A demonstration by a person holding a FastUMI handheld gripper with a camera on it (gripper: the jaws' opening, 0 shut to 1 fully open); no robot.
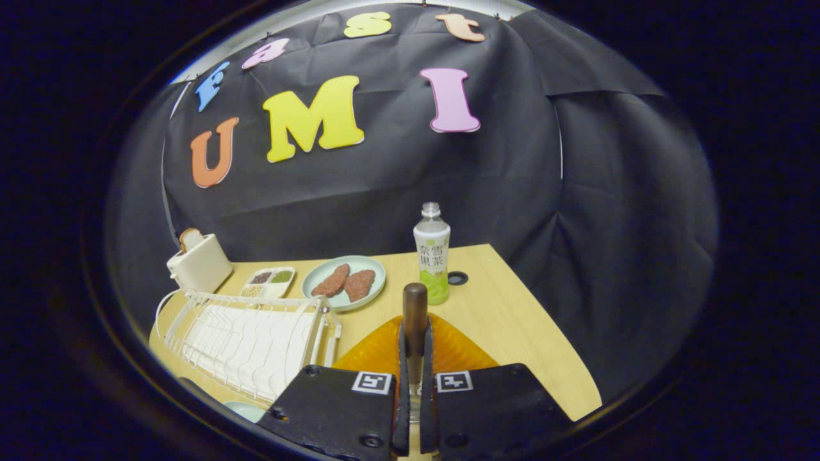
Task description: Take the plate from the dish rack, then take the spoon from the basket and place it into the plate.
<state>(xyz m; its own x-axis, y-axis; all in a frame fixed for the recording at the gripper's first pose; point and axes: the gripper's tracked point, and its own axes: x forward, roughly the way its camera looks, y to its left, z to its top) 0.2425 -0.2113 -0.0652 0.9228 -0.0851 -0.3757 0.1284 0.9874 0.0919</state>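
Hand-held gripper point(415, 358): fingers narrow, clamped on both sides of the spoon point(414, 314), whose brown handle stands up between them. Spoon judged already out of the orange basket point(384, 349) below. Dish rack point(246, 339), left worktop edge, looks empty. Placing into plate remains; the target plate can't be identified.

Brown-handled spoon point(414, 307), orange plate point(378, 352)
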